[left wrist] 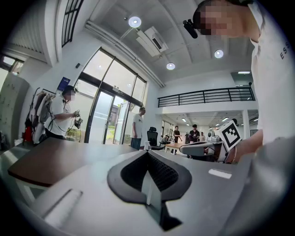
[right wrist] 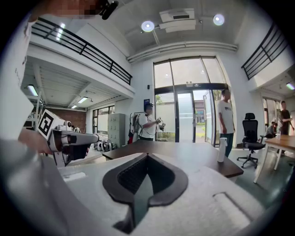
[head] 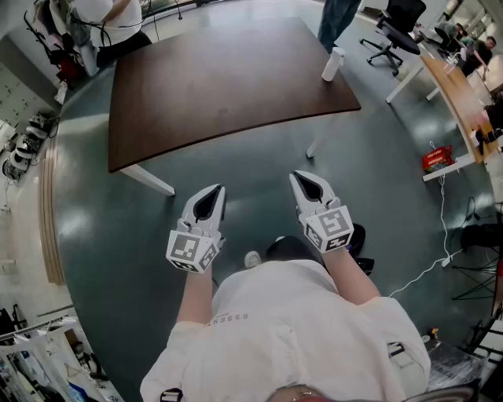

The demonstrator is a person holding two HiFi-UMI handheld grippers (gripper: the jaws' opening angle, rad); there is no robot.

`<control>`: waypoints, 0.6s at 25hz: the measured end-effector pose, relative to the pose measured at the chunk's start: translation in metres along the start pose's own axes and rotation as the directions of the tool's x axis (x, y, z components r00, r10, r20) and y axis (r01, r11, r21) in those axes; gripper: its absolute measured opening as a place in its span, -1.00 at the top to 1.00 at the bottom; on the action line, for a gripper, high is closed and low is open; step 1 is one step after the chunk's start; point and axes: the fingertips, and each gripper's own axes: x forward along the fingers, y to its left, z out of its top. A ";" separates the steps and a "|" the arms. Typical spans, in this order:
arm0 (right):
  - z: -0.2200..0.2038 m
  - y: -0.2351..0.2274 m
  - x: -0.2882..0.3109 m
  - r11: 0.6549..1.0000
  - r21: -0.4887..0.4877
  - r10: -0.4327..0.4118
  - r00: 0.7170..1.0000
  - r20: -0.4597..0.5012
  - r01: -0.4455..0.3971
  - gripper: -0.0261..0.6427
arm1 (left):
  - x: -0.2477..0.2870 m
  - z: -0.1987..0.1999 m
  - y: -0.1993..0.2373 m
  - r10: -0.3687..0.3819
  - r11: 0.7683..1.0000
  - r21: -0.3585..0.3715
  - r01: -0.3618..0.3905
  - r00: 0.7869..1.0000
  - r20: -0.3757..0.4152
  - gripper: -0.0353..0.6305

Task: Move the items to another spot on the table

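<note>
A white spray bottle (head: 333,64) stands upright at the far right edge of the dark brown table (head: 220,78); nothing else shows on the tabletop. In the right gripper view the spray bottle (right wrist: 222,150) stands on the table (right wrist: 184,152) ahead and to the right. My left gripper (head: 220,189) and right gripper (head: 294,176) hover side by side over the grey floor, short of the table's near edge. Both are shut, with nothing between their jaws. In each gripper's own view, the left gripper (left wrist: 147,153) and right gripper (right wrist: 147,156) show black pads meeting at the tips.
White table legs (head: 149,179) stand just ahead of the grippers. A person (head: 102,23) stands at the table's far left and another (head: 338,20) at its far right. An office chair (head: 393,31), a second desk (head: 460,94) and a red box (head: 437,158) lie to the right.
</note>
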 end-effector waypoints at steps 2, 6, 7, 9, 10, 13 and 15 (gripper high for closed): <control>-0.002 -0.013 0.005 1.000 0.015 -0.011 1.000 -0.003 0.011 0.95 | 0.010 -0.001 0.001 -0.007 1.000 0.007 0.007 1.000 -0.005 0.84; -0.004 -0.047 0.015 0.999 0.029 -0.031 1.000 -0.001 0.031 0.95 | 0.037 -0.003 0.004 -0.001 1.000 0.010 0.001 1.000 -0.007 0.84; -0.004 -0.058 0.019 0.999 0.033 -0.036 0.999 0.001 0.036 0.95 | 0.045 -0.003 0.006 0.002 1.000 0.009 -0.002 1.000 -0.007 0.84; -0.004 -0.081 0.027 0.998 0.039 -0.045 0.999 0.004 0.045 0.95 | 0.065 -0.005 0.010 0.007 1.000 0.010 -0.007 1.000 -0.008 0.84; -0.005 -0.094 0.031 0.998 0.041 -0.048 0.999 0.006 0.048 0.95 | 0.077 -0.006 0.011 0.010 1.000 0.011 -0.010 1.000 -0.009 0.84; -0.009 -0.140 0.048 0.998 0.047 -0.044 0.999 0.009 0.044 0.95 | 0.123 -0.011 0.014 0.034 0.999 0.020 -0.034 0.999 -0.009 0.84; -0.010 -0.175 0.061 0.998 0.053 -0.037 0.999 0.004 0.037 0.95 | 0.159 -0.011 0.016 0.051 0.999 0.017 -0.050 0.999 -0.005 0.84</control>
